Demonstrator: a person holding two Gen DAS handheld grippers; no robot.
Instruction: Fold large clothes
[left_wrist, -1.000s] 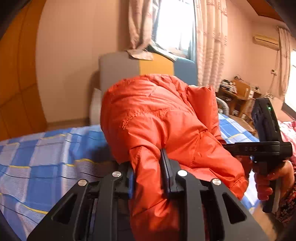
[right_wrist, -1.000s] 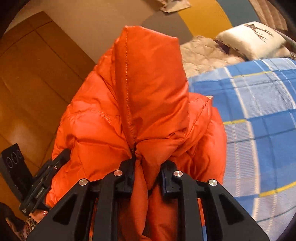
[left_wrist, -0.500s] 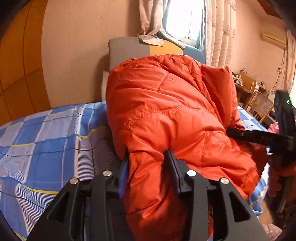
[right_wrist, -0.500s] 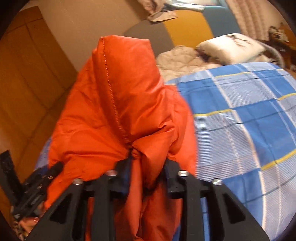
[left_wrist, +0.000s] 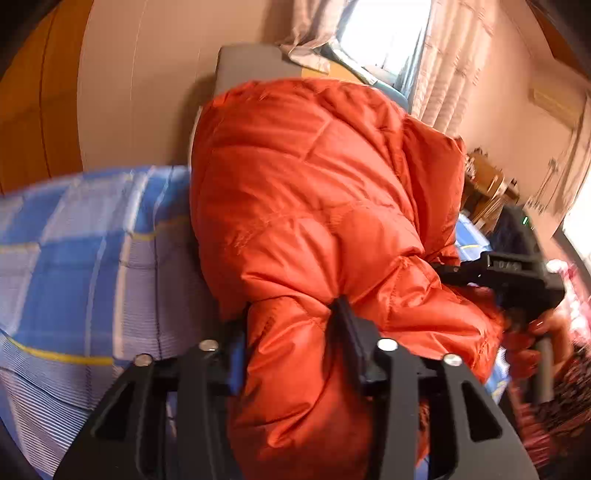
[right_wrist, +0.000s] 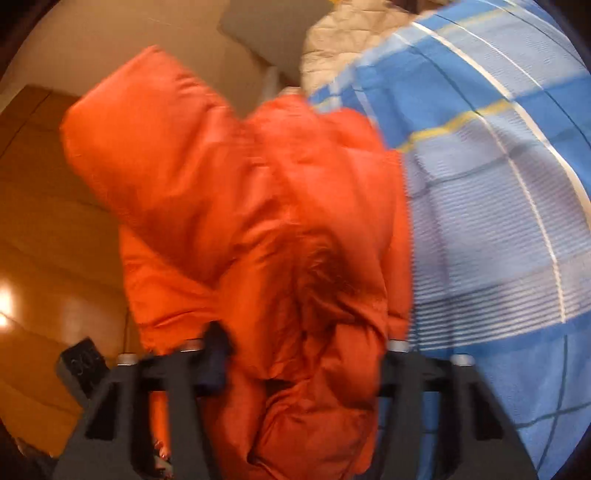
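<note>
A puffy orange jacket (left_wrist: 314, 206) is bunched up on the blue checked bed (left_wrist: 74, 240). A thick fold of it fills my left gripper (left_wrist: 291, 339), whose jaws are closing on it and press it from both sides. In the right wrist view the orange jacket (right_wrist: 258, 221) stands with its hood up. My right gripper (right_wrist: 306, 350) has a wide bundle of it between its jaws, which stand far apart and are closing; this view is blurred. The right gripper (left_wrist: 509, 273), held by a hand (left_wrist: 543, 332), also shows at the jacket's far side.
The bed sheet (right_wrist: 498, 221) spreads to the right of the jacket. A grey and yellow headboard (left_wrist: 251, 62) and curtains (left_wrist: 443, 74) stand behind. A beige quilt (right_wrist: 343, 33) lies at the bed's head. Wooden panels (right_wrist: 44, 221) are at the left, a desk (left_wrist: 484, 184) beyond the bed.
Both grippers have sunk toward the bed with the jacket. Their jaws stand wider apart than a second ago, with more fabric bulging between them. The right view has rolled.
</note>
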